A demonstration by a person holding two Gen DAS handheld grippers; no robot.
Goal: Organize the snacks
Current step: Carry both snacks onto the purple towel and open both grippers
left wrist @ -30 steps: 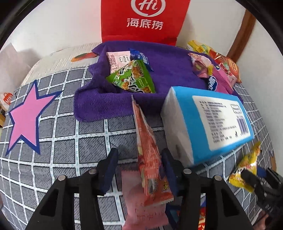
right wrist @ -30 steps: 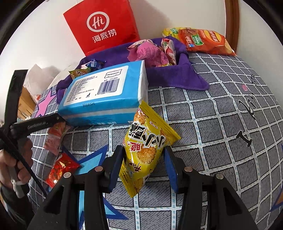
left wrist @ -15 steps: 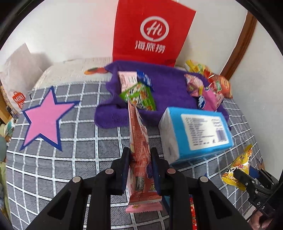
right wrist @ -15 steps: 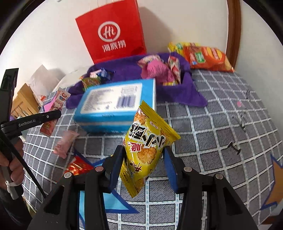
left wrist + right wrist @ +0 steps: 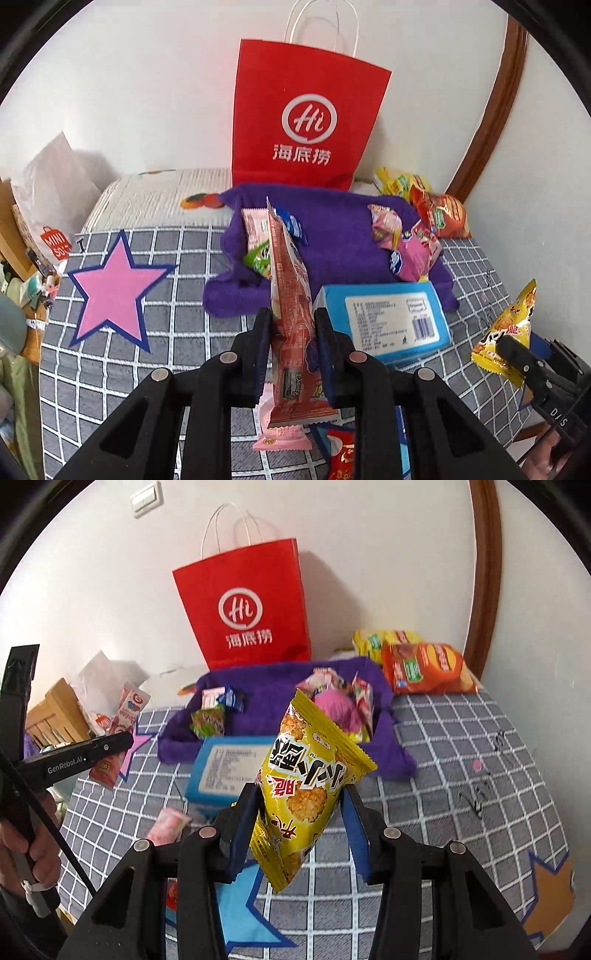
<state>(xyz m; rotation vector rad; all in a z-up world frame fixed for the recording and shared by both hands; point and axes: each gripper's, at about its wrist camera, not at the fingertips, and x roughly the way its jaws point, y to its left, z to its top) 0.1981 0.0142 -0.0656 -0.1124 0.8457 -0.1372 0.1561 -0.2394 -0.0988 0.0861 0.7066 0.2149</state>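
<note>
My left gripper (image 5: pixel 292 332) is shut on a red-pink snack packet (image 5: pixel 291 314) and holds it edge-on above the bed. My right gripper (image 5: pixel 299 808) is shut on a yellow snack bag (image 5: pixel 306 775) and holds it in the air; the bag also shows in the left wrist view (image 5: pixel 506 332). A purple cloth (image 5: pixel 332 236) lies at the back with several small snacks on it, a green packet (image 5: pixel 208 720) and pink packets (image 5: pixel 340 698) among them. The left gripper and its packet show in the right wrist view (image 5: pixel 122 716).
A blue tissue pack (image 5: pixel 391 321) lies in front of the cloth. A red paper bag (image 5: pixel 306 122) stands against the wall. Orange and yellow chip bags (image 5: pixel 421 664) lie at the back right. A pink packet (image 5: pixel 166 823) and a red packet (image 5: pixel 343 454) lie on the checked bedspread.
Both grippers have risen and pulled back with their packets. The left gripper shut on the red-pink packet and lifted it off the bed; a pink packet stays below.
</note>
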